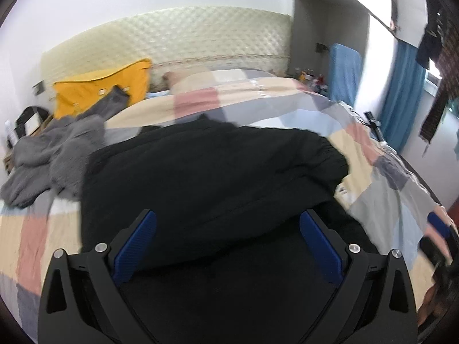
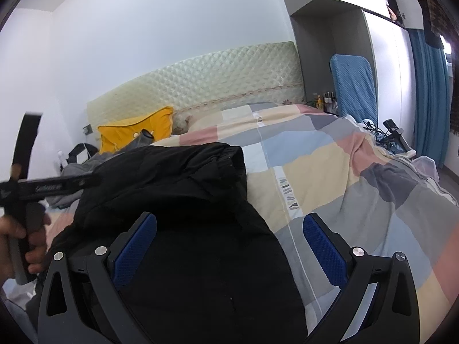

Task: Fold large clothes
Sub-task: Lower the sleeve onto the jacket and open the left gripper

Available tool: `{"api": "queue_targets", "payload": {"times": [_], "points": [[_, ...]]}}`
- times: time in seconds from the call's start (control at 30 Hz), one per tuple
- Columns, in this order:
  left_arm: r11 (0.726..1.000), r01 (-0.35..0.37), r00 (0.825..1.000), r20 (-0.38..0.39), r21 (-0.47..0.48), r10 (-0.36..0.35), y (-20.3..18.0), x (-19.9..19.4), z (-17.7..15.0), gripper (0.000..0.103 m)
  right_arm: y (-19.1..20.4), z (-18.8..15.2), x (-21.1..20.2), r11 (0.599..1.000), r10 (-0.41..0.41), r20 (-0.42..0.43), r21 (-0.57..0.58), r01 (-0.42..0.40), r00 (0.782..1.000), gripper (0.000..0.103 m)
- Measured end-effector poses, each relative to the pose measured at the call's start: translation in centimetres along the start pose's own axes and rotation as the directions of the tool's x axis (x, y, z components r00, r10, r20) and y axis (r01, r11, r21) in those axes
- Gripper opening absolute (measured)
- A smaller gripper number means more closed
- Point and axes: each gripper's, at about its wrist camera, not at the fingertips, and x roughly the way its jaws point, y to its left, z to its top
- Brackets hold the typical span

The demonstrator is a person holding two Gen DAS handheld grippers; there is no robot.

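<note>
A bedroom with pale white walls (image 2: 143,28) is seen, and most of it is taken up by a wide bed covered with a checked quilt in cream, pink, grey and light blue squares (image 2: 330,172). Behind the bed a cream quilted headboard (image 1: 183,37) is set against the wall, and a tall grey cabinet (image 2: 324,43) and blue curtains (image 2: 427,94) are found on the right side. A large black padded garment (image 1: 206,177) is spread on the quilt in the foreground, with its gathered cuff (image 2: 229,154) turned toward the headboard. A rumpled grey fleece garment (image 1: 54,154) is heaped just beside it on the left, and a yellow cushion (image 1: 100,86) is propped against the headboard. A blue towel-covered board (image 2: 354,86) is stood upright by the cabinet, near small bottles (image 2: 327,99). The left gripper (image 1: 228,220) is held above the black garment, angled downward, its blue-padded jaws spread wide with nothing pressed between them; its view is blurred. In the right wrist view it (image 2: 50,185) is seen from the side, its handle clasped by a hand (image 2: 28,240). The right gripper (image 2: 229,223) is likewise spread wide over the garment's edge, gripping nothing.
</note>
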Motion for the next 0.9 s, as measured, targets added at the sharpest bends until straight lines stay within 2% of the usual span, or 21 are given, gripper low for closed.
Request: {"api": "queue_targets", "payload": {"times": [0.1,0.2,0.4,0.5,0.57,0.7,0.8,0.9], "points": [[0.998,-0.056,0.998,-0.020,-0.033,0.056,3.0,-0.3,-1.6,0.100,0.3,0.2,-0.1,1.000,0.013,0.005,0.002,-0.013,1.000,0.103],[0.992,-0.084,0.995,-0.055,-0.089,0.080,5.8,0.0,-3.0,0.100,0.9,0.3,0.3,1.000,0.011,-0.005,-0.011,-0.011,1.000,0.103],[0.971,-0.144,0.987,-0.103,-0.190,0.126,11.0,1.8,-4.7,0.100,1.0,1.4,1.8,0.997,0.070,-0.023,0.017,-0.070,0.997,0.103],[0.963,-0.186,0.976,-0.146,-0.193,0.159,13.0,3.3,-5.4,0.100,0.3,2.2,3.1,0.993,0.102,-0.035,0.062,-0.100,0.994,0.103],[0.964,-0.186,0.971,-0.182,-0.190,0.152,14.2,4.2,-6.1,0.100,-0.4,2.7,4.5,0.987,0.128,-0.046,0.106,-0.122,0.991,0.103],[0.963,-0.217,0.956,-0.233,-0.157,0.178,15.5,5.6,-7.4,0.101,-1.6,3.8,8.5,0.967,0.183,-0.083,0.196,-0.163,0.980,0.103],[0.960,-0.246,0.935,-0.292,-0.133,0.199,16.3,6.9,-8.2,0.102,-2.4,4.5,11.7,0.953,0.217,-0.120,0.239,-0.184,0.969,0.102],[0.959,-0.254,0.922,-0.331,-0.125,0.201,16.9,7.6,-8.8,0.102,-3.5,4.7,15.2,0.941,0.239,-0.152,0.280,-0.190,0.959,0.098]]}}
